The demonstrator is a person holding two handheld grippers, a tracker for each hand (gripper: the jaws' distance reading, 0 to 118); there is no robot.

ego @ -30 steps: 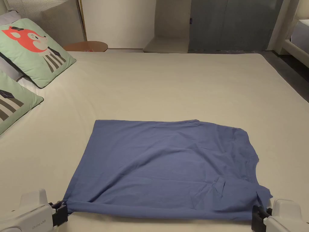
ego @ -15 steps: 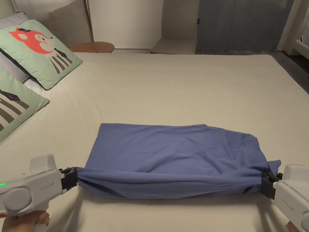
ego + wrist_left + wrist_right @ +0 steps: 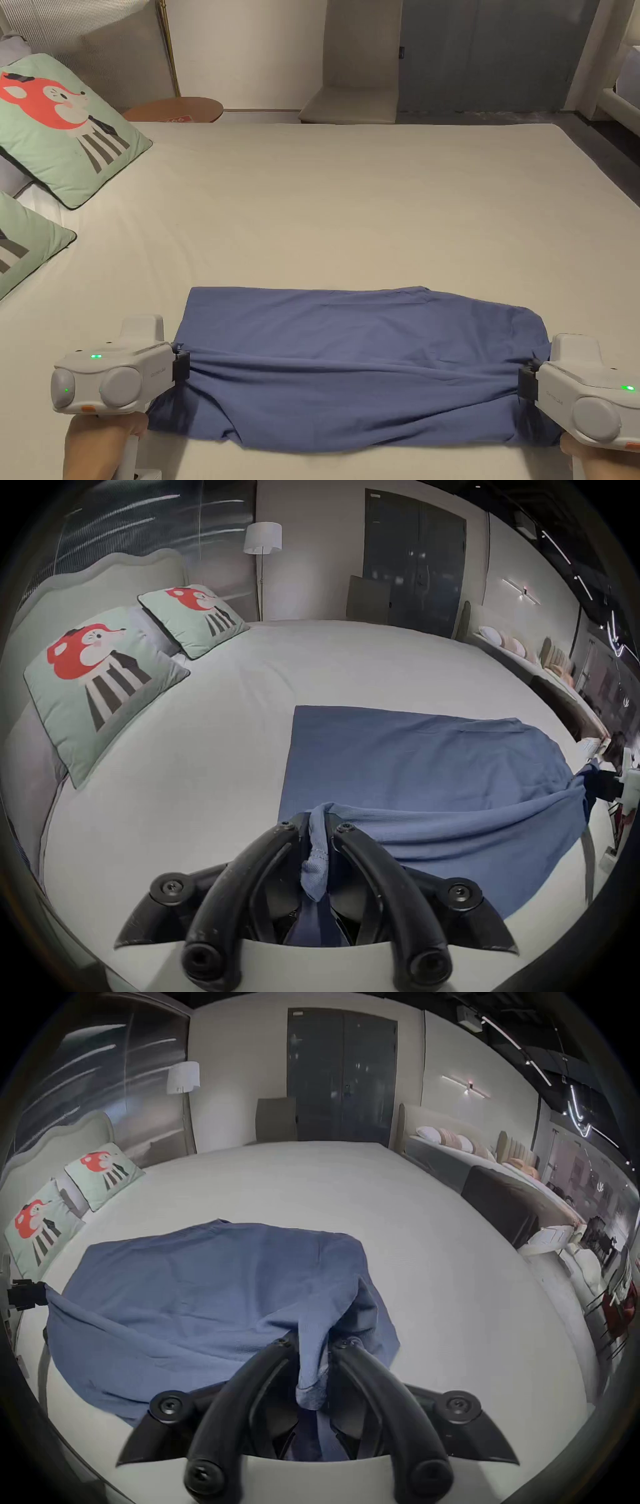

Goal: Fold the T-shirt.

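I have the blue T-shirt (image 3: pixel 362 362) lying across the near part of the bed (image 3: pixel 375 200), close to the near edge and about in the middle between the left and right sides, with the pillows (image 3: pixel 62 125) well apart from it at the far left corner. The left tongs (image 3: pixel 181 365) are closed on a bunch of the cloth at the left end of the shirt; in the left gripper view I see a strip of fabric squeezed between the two jaws of the left tongs (image 3: pixel 318 830), with the hem hanging down behind them. The right tongs (image 3: pixel 525 381) are closed in the same way on the right end, and the right gripper view shows a thick fold of cloth held between the jaws of the right tongs (image 3: pixel 313 1345). The pinched edge is raised a little from the bed and stretched between both tongs, while the far half of the shirt lies flat on the sheet and a loose part sags below the lifted edge toward the near edge of the bed. I judge that I am in the middle of one lengthwise fold: the near edge is lifted over the body of the shirt, but it is not yet laid down on the far edge. What is left, I think, is to carry this edge across, put it down, let go, and smooth it, and then probably one or more folds across the width. The sleeves are hard to tell apart in the folds.
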